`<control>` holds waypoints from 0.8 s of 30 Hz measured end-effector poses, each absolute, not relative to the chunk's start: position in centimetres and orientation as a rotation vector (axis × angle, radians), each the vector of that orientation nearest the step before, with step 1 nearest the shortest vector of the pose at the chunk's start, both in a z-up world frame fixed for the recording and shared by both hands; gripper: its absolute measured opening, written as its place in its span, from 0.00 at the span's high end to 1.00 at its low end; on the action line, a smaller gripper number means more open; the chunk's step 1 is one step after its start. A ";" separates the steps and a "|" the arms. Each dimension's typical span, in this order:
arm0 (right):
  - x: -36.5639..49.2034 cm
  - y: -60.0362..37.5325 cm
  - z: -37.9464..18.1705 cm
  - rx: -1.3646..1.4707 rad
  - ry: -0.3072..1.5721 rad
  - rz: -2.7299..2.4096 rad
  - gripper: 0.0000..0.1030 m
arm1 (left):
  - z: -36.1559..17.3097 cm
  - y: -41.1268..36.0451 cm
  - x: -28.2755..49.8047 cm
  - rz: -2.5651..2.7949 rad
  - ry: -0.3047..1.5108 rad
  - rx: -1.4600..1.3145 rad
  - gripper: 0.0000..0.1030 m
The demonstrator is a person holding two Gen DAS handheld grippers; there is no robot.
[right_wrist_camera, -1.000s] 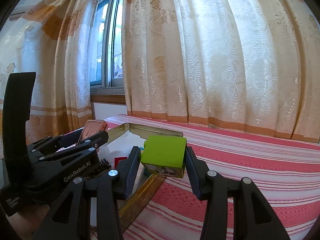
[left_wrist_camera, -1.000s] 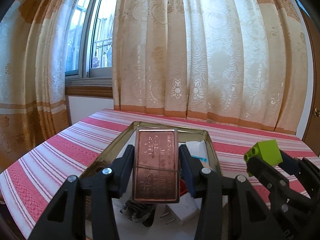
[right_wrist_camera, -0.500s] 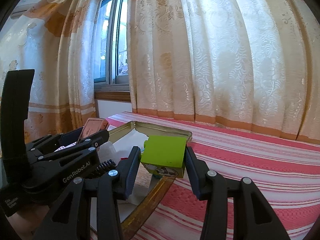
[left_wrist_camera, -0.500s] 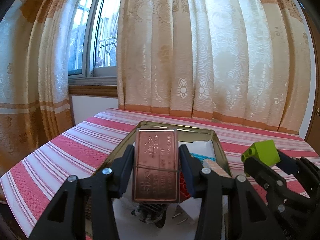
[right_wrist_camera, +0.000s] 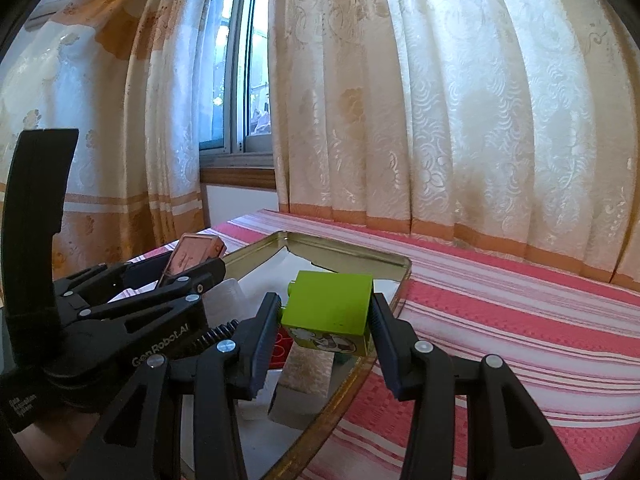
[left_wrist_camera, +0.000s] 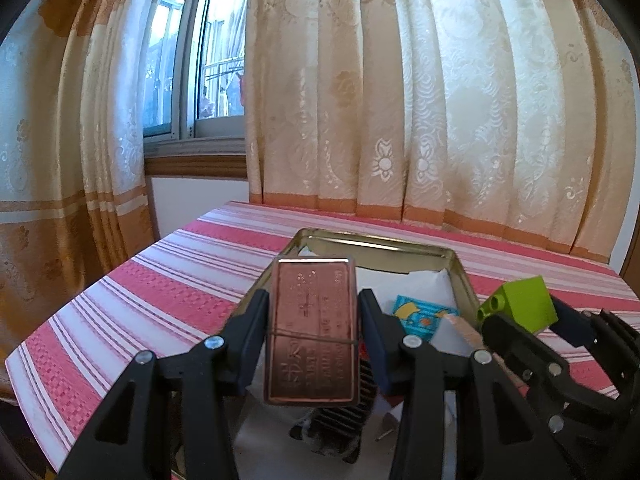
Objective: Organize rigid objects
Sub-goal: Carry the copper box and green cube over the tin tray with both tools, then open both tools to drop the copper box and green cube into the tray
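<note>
The left gripper [left_wrist_camera: 312, 334] clamps a copper-coloured metal case [left_wrist_camera: 311, 330] between its fingers [left_wrist_camera: 252, 336], holding it above the near half of the open gold tin [left_wrist_camera: 460, 268]. The right gripper [right_wrist_camera: 326, 322] pinches a lime-green toy brick [right_wrist_camera: 328, 306] by two opposite faces, in the air over the tin's right rim [right_wrist_camera: 400, 280]; in the left wrist view that brick sits at about 3 o'clock from the case.

The case stands on end. Its long axis runs from 6 to 12 o'clock along the fingers, its embossed broad face turned toward the camera and tipped slightly back. The brick's studs [right_wrist_camera: 291, 286] point to 9 o'clock, toward the tin's interior, and its printed face looks down toward the camera.

To finish this step well, I judge that each piece should be lowered over a free patch of the white liner [left_wrist_camera: 416, 286]. The tin already holds a blue card [left_wrist_camera: 420, 314], a dark ribbed part [left_wrist_camera: 344, 420], a beige block [right_wrist_camera: 308, 380] directly under the brick, and other small things. Laying the case flat would stop it toppling. The grippers are close together, so releasing one at a time avoids a knock, and the brick should first shift toward 9 o'clock, clear of the rim.

The tin rests on a red-and-white striped tabletop [left_wrist_camera: 160, 292] before the curtains [left_wrist_camera: 440, 92].
</note>
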State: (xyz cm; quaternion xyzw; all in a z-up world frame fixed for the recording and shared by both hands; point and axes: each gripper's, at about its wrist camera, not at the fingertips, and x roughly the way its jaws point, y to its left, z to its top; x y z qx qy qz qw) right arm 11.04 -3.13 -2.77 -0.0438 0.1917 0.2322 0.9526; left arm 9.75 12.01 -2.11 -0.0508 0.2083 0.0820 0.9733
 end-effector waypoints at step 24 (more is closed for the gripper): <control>17.0 -1.7 -1.6 -0.056 0.585 0.523 0.53 | -2.0 11.9 13.0 0.081 0.639 -0.071 0.56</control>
